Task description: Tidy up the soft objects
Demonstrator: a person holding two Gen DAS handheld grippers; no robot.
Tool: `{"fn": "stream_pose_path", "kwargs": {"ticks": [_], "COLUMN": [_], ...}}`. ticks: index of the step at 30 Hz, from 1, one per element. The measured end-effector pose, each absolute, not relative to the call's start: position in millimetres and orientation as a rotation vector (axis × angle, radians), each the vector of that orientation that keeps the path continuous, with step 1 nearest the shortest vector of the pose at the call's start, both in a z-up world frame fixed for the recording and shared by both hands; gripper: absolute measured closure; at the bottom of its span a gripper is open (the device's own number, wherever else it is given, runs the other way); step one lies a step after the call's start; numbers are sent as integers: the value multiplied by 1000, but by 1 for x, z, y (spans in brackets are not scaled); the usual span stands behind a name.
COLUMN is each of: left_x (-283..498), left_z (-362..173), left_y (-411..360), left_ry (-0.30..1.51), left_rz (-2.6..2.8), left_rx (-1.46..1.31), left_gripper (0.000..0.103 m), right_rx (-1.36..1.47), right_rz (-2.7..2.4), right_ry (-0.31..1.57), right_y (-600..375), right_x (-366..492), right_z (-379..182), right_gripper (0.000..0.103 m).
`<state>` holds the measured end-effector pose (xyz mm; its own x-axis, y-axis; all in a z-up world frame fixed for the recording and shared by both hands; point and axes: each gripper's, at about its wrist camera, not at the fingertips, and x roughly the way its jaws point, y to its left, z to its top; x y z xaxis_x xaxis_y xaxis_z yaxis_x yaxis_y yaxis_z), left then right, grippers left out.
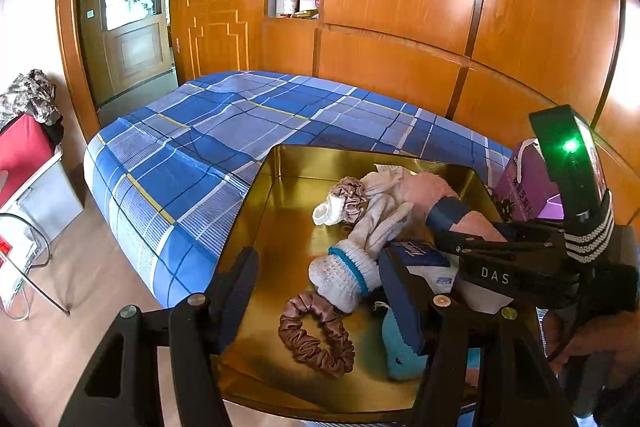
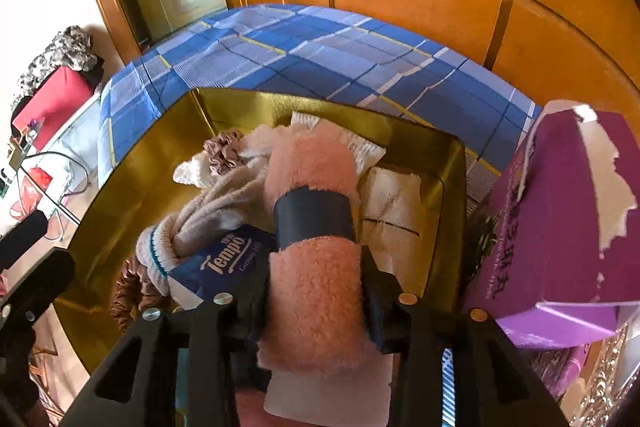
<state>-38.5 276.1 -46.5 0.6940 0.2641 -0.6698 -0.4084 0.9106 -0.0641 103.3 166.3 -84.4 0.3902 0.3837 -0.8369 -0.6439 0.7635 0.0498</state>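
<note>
A gold tin box (image 1: 280, 195) sits on the blue plaid bed. It holds a white knit glove (image 1: 360, 255), a brown scrunchie (image 1: 316, 339), a white sock (image 1: 330, 213), a second scrunchie (image 1: 352, 195), a blue plush (image 1: 400, 347) and a Tempo tissue pack (image 2: 224, 259). My left gripper (image 1: 320, 307) is open over the box's near side, one finger on each side of the brown scrunchie. My right gripper (image 2: 316, 291) is shut on a rolled pink towel (image 2: 312, 279) with a dark band, held over the box; it also shows in the left wrist view (image 1: 430, 189).
A purple tissue box (image 2: 560, 227) stands right of the tin. The bed (image 1: 224, 131) meets a wooden wall panel (image 1: 400, 27) behind. A red bag (image 1: 20, 155) and wire stand sit left on the floor. A door is at the far left.
</note>
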Motion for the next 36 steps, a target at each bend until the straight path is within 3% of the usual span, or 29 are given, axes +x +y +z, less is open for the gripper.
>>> {"fn": "stream_pose_path", "kwargs": {"ticks": [17,21,25,34,36], "left_x": [-40,-40,-42,-47,-48], "left_z": [-47,-46,-42,-28,-26], "left_y": [275,275,271,255,249], "left_ry": [715,716,697,658,652], "left_rz": [388,392,397,385,379], "left_rx": [-214,-217,-206,-199,-187], "left_gripper": [33,25,19,9,3], "right_rx": [-313,-304,-303,-195,-185], "right_rz": [627,664,660,528,488], "right_ry": [960,946,891,713,701], "right_y": [164,163,155,100,87], "right_x": [107,101,86,35,27], "right_z": [-92,-85,-69,-36,-36], "right_gripper": [62,57,42,41,41]}}
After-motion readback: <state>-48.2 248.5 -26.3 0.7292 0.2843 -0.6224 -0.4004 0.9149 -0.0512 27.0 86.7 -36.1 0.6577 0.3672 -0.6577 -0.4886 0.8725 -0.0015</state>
